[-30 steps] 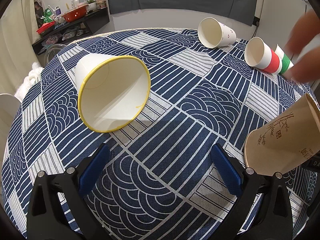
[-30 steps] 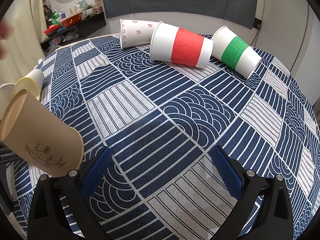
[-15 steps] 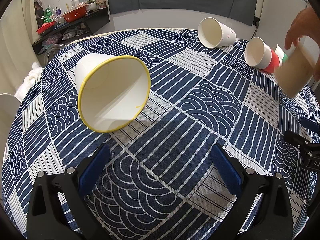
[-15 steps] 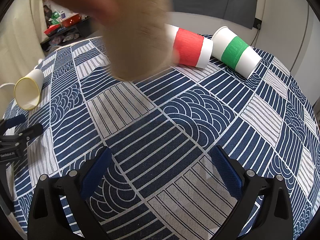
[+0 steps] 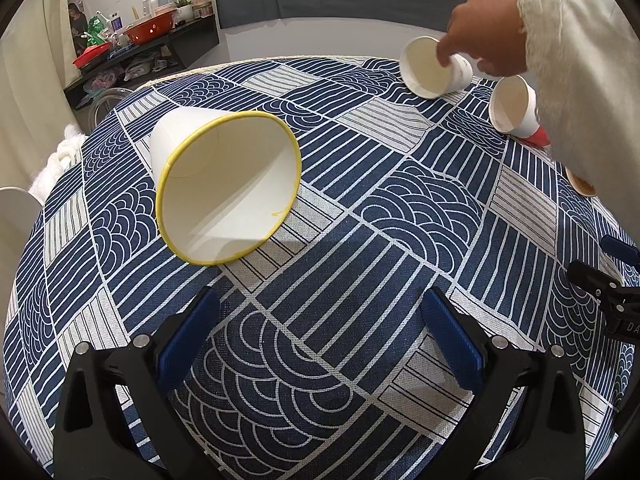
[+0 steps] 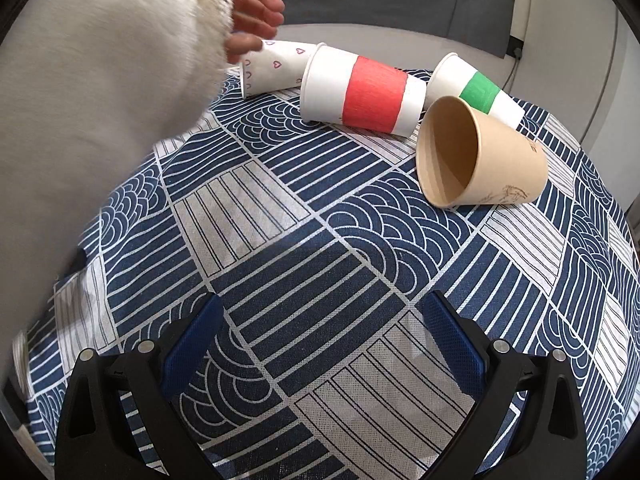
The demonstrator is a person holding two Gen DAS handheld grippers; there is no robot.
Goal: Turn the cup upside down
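Note:
Several paper cups lie on their sides on the patterned tablecloth. In the left wrist view a yellow-rimmed white cup (image 5: 224, 184) lies just ahead of my open, empty left gripper (image 5: 320, 336). In the right wrist view a brown cup (image 6: 480, 156) lies ahead to the right of my open, empty right gripper (image 6: 320, 340), with a red-banded cup (image 6: 360, 92), a green-banded cup (image 6: 476, 88) and a heart-print cup (image 6: 272, 66) behind. A bare hand (image 6: 252, 20) touches the heart-print cup (image 5: 434, 70).
The person's white sleeve (image 6: 100, 120) fills the left of the right wrist view and crosses the right of the left wrist view (image 5: 580, 80). The round table's edge (image 5: 280, 60) runs behind the cups. A cluttered shelf (image 5: 136, 48) stands at the far left.
The bare hand carried the brown cup from near the left gripper across the table, laid it on its side by the green-banded cup, and now reaches to the heart-print cup. Both grippers stayed still.

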